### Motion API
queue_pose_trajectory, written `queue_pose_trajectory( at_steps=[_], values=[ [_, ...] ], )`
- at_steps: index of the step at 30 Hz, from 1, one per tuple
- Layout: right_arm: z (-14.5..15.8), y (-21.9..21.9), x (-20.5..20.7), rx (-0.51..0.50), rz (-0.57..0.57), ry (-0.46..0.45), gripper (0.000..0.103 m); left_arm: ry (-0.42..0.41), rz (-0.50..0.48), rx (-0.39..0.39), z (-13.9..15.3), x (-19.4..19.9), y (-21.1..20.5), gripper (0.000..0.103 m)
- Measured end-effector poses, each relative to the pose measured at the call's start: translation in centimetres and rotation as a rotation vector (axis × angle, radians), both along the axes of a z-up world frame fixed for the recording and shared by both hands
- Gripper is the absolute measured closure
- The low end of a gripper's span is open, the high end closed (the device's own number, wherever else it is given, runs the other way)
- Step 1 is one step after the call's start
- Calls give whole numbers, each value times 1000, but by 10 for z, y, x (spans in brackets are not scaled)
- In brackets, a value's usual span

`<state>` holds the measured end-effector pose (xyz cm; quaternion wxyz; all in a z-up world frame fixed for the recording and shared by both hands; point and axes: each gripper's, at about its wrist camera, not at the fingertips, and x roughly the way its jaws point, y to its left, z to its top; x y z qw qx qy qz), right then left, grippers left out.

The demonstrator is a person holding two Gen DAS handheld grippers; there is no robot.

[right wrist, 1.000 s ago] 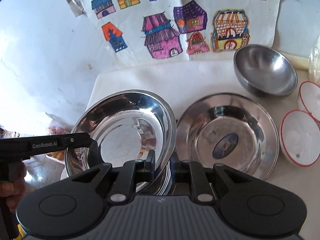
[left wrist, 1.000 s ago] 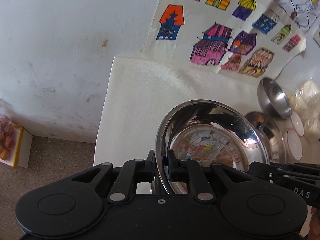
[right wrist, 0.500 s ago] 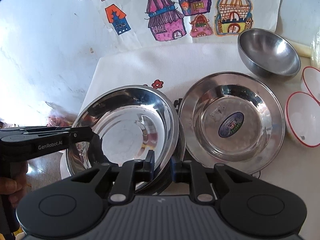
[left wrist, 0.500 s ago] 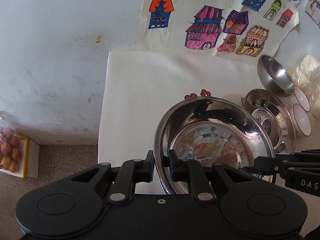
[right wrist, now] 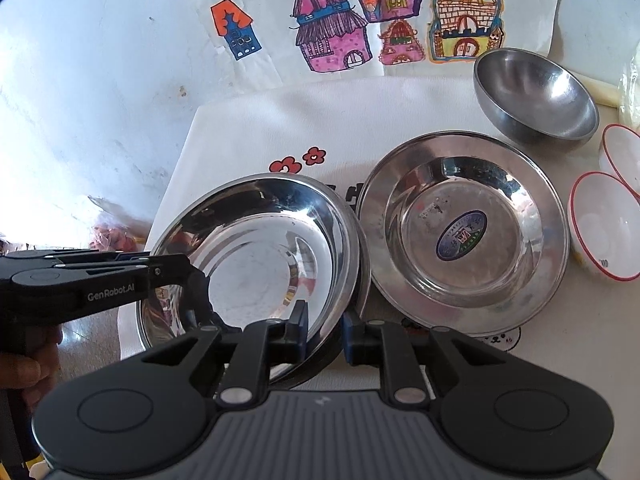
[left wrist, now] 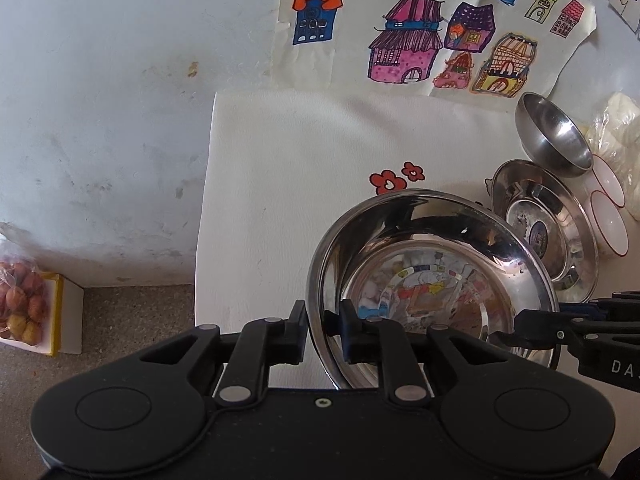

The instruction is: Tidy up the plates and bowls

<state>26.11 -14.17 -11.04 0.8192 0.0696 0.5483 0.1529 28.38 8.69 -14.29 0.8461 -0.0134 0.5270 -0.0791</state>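
- Shiny round steel plate (right wrist: pixel 256 248): rigid, light, slippery; grip by the rim only.
- Left claw (left wrist: pixel 323 322) and right claw (right wrist: pixel 325 326) straddle that rim (jaws narrow, pads apparently slack).

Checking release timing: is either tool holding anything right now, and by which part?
Both straddle the top steel plate's rim: left tool at its left edge, right tool at its near edge. Whether the pads press on it cannot be told.

Steel plate (right wrist: pixel 256 248) lowered onto the stack; both jaws loosening.
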Motion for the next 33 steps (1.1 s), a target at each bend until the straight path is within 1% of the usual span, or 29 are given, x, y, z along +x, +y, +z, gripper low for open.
queue_pose_trajectory(
  at_steps=[2, 4, 5, 7, 11, 14, 16, 17, 19, 22, 24, 26, 27, 28, 30, 33],
  values=[
    [0, 1, 0, -1, 7, 0, 80, -1, 0, -1, 1, 0, 0, 85],
    [0, 2, -2, -5, 10, -1, 74, -8, 5, -4, 3, -1, -2, 81],
    [1, 3, -3, -10, 8, 1, 70, -11, 6, -5, 4, -2, -2, 78],
    [1, 3, -3, -14, 7, 2, 65, -18, 14, -6, 6, -3, -3, 69],
    [2, 1, -5, -12, 16, -2, 65, -25, 33, 4, 10, -6, -4, 62],
    [5, 0, -7, -10, 33, -12, 63, -35, 47, 13, 13, -9, -5, 51],
    [5, -1, -7, -5, 34, -15, 56, -46, 60, 21, 16, -11, -6, 38],
    [6, -3, -7, -2, 33, -17, 55, -54, 67, 29, 18, -12, -7, 35],
    [8, -7, -9, 6, 29, -23, 49, -71, 79, 45, 22, -14, -9, 23],
    [11, -16, -11, 17, 21, -39, 33, -92, 92, 65, 28, -14, -14, 14],
    [13, -24, -12, 23, 14, -49, 27, -95, 96, 77, 32, -13, -19, 10],
    [15, -33, -13, 38, 5, -58, 18, -101, 88, 94, 36, -11, -26, 5],
    [16, -39, -14, 48, 0, -62, 12, -110, 85, 98, 38, -11, -29, 2],
    [16, -44, -14, 58, -4, -65, 9, -121, 83, 96, 40, -10, -33, 2],
    [18, -56, -15, 77, -12, -68, 0, -130, 96, 80, 44, -10, -39, 2],
    [19, -74, -14, 87, -18, -67, 0, -133, 146, 40, 46, -8, -50, 1]
  ],
)
